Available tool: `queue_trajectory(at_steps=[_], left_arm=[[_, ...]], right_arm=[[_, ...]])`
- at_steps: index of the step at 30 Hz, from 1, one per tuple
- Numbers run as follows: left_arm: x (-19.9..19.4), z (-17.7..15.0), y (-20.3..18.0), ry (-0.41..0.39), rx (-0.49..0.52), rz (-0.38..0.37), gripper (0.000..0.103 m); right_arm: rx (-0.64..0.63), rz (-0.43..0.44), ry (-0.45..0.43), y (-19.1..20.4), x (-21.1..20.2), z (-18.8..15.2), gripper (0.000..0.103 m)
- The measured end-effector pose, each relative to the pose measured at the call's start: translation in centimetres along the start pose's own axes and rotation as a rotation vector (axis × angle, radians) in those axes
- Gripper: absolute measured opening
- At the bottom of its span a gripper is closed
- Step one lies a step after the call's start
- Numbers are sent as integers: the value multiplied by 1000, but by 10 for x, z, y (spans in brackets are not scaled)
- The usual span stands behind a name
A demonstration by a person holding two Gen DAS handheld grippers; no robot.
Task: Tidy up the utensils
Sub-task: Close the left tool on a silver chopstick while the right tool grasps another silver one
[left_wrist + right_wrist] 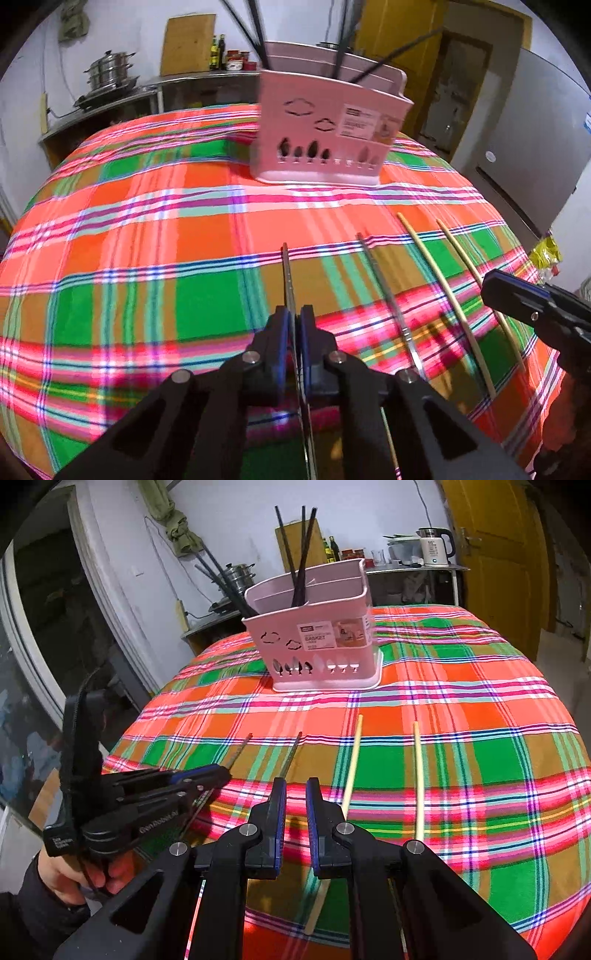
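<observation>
- Left gripper: jaws pinched nearly together on a metal chopstick, which runs between the blue pads and points away toward the holder. The far end of this chopstick lies on the cloth.
- Left gripper seen from the right wrist view: low over the near left part of the counter, held by a hand in a dark sleeve.
- Right gripper: jaws parted by a narrow gap, pads not pressing on anything. It hovers over the cloth, with a second metal chopstick extending beyond the left finger and a pale chopstick just beside the right finger.
- Second pale chopstick: lies flat further right, roughly parallel to the first and apart from it.
- All four loose chopsticks lie on the near half of the counter, tips toward the holder.
- Pink holder: stands upright on the far side of the counter, well apart from both grippers. It has inner dividers and cloud and tree cut-outs on its front, with a label.
- Black chopsticks: several stand tilted inside the holder; the exact compartment cannot be told.
- Checked cloth: covers the counter in orange, green and pink.
</observation>
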State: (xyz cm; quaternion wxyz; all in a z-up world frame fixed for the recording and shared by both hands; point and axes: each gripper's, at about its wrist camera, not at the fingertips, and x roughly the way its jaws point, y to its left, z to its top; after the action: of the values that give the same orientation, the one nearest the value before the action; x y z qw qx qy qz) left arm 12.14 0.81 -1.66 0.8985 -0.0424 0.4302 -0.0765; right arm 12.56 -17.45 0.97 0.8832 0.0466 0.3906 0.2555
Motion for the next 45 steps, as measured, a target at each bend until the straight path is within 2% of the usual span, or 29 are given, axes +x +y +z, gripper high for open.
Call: queue_trajectory(at_steps=[8, 14, 16, 19, 25, 33, 35, 40, 45], left_arm=[[-10, -6, 33, -14, -95, 31, 7], [-10, -5, 41, -1, -121, 6, 8], [-8, -2, 43, 6, -130, -2, 13], [-7, 3, 44, 7, -124, 5, 20], [3, 11, 41, 25, -92, 9, 22], [7, 14, 29, 24, -35, 73, 22], [8, 15, 28, 30, -30, 78, 20], [9, 17, 29, 33, -32, 81, 6], [9, 18, 31, 36, -54, 46, 5]], right_arm=[[-17, -7, 61, 13, 26, 3, 11], [-17, -19, 102, 16, 47, 7, 11], [-15, -26, 114, 16, 52, 8, 11], [-12, -38, 124, 16, 59, 10, 11], [-10, -50, 144, 16, 69, 13, 11], [-34, -82, 164, 23, 79, 19, 11], [-38, -89, 170, 24, 82, 21, 11], [-44, -101, 181, 24, 84, 24, 7], [-36, -79, 185, 24, 83, 25, 6]])
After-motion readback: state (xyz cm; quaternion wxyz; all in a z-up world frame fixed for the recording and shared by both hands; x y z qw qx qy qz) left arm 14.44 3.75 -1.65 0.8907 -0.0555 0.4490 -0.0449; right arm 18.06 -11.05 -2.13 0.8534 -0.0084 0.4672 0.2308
